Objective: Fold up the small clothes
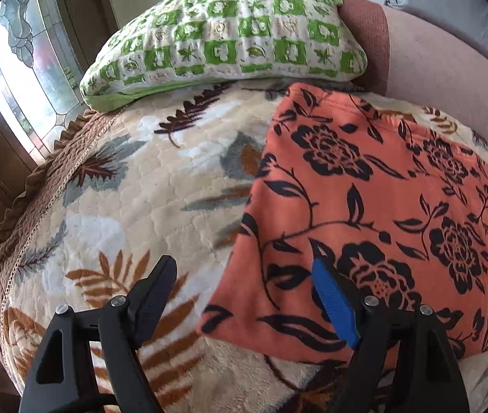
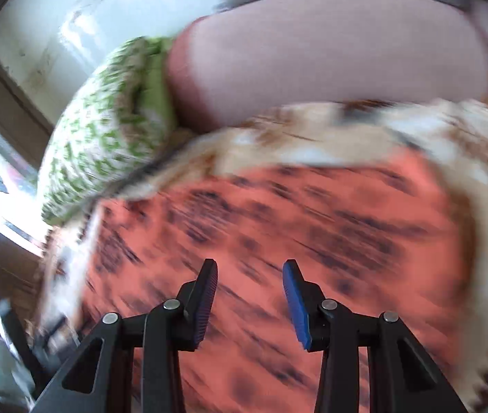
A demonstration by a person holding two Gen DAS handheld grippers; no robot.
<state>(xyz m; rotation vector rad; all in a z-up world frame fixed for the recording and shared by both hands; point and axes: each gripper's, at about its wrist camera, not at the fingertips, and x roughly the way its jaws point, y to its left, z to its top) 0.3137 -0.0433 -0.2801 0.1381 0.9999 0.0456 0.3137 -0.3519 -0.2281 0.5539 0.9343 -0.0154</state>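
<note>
Holding my left gripper (image 1: 244, 272) open, I see the orange cloth (image 1: 364, 213) under its right finger. My right gripper (image 2: 249, 275) hangs open, empty, above it.

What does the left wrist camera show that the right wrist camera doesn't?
Only the left wrist view shows the stained-glass window, the blanket's brown ruffled edge, and the left tool open, straddling the garment's near-left edge. Only the right wrist view, motion-blurred, shows the right tool open over the garment. Both show the orange floral garment, the green checked pillow, the leaf-print blanket and a pink cushion.
</note>
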